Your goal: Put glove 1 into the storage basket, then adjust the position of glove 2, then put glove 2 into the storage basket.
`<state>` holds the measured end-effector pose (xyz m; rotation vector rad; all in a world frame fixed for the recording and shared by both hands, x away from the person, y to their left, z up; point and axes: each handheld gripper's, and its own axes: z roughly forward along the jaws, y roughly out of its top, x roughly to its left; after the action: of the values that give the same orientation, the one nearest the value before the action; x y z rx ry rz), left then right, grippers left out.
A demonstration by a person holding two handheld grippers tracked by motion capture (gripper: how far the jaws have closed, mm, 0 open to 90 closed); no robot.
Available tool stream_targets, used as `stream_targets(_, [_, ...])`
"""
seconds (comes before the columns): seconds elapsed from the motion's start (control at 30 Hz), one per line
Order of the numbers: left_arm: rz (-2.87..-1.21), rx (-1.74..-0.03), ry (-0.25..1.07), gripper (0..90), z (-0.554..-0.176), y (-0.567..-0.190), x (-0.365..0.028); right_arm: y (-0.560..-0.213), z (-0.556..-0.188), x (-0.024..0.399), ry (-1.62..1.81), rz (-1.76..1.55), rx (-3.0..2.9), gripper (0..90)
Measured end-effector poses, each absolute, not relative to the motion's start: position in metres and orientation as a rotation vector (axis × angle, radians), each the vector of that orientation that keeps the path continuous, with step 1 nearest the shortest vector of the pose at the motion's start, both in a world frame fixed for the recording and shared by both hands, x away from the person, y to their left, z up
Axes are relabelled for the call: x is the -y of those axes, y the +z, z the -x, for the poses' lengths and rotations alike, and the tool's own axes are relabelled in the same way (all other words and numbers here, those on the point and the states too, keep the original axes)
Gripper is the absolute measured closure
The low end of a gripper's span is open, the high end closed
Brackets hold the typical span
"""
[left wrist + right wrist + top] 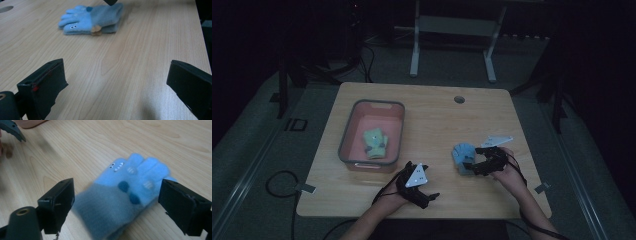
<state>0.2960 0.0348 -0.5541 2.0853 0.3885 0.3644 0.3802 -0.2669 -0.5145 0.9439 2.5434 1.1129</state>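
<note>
A light-blue knitted glove [460, 156] with a grey cuff and a small face lies flat on the wooden table [437, 115], right of centre. My right gripper [472, 167] sits at its cuff end. In the right gripper view the glove [130, 185] lies between the wide-apart jaws of that gripper [117, 192], and the pads do not press on it. My left gripper [429, 197] rests near the table's front edge, open, with bare wood between its jaws [115, 85]. From there the glove [92, 20] lies farther off.
A pink bin with a grey rim [346, 135] stands at the table's left and holds a green glove [375, 143]. A round cable hole [459, 99] sits near the far edge. Beyond the table, a white desk frame [452, 30] stands on the dark floor.
</note>
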Motion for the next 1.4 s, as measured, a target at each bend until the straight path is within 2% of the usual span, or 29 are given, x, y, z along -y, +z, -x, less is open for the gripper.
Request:
stream_targets(0.43, [-2.066,-0.42,0.331,2.1,-0.296,-0.555,-0.034,-0.509,-0.371,0.282,1.193,-0.962,-2.435,15.5])
stream_targets(0.63, [-2.069,-0.43,0.34,2.2,-0.296,-0.554,-0.035,-0.502,-0.368,0.287,1.197,-0.921,-2.371,13.7])
stream_targets(0.77, [-2.065,-0.41,0.376,3.6,-0.296,-0.553,-0.034,-0.5,-0.367,0.29,1.161,-1.024,-2.454,15.7])
stream_targets(1.07, [-2.097,-0.438,0.325,3.9,-0.295,-0.546,-0.03,-0.495,-0.362,0.297,1.227,-1.072,-2.457,12.2])
stream_targets(1.2, [-2.123,-0.415,0.297,3.9,-0.295,-0.534,-0.022,-0.487,-0.358,0.307,1.252,-1.058,-2.442,15.7])
stream_targets(1.33, [-2.129,-0.347,0.299,4.0,-0.299,-0.523,-0.007,-0.481,-0.358,0.318,1.243,-1.043,-2.414,23.6])
stream_targets(1.4, [-2.136,-0.319,0.31,5.1,-0.299,-0.523,-0.004,-0.479,-0.358,0.323,1.251,-1.052,-2.396,31.5])
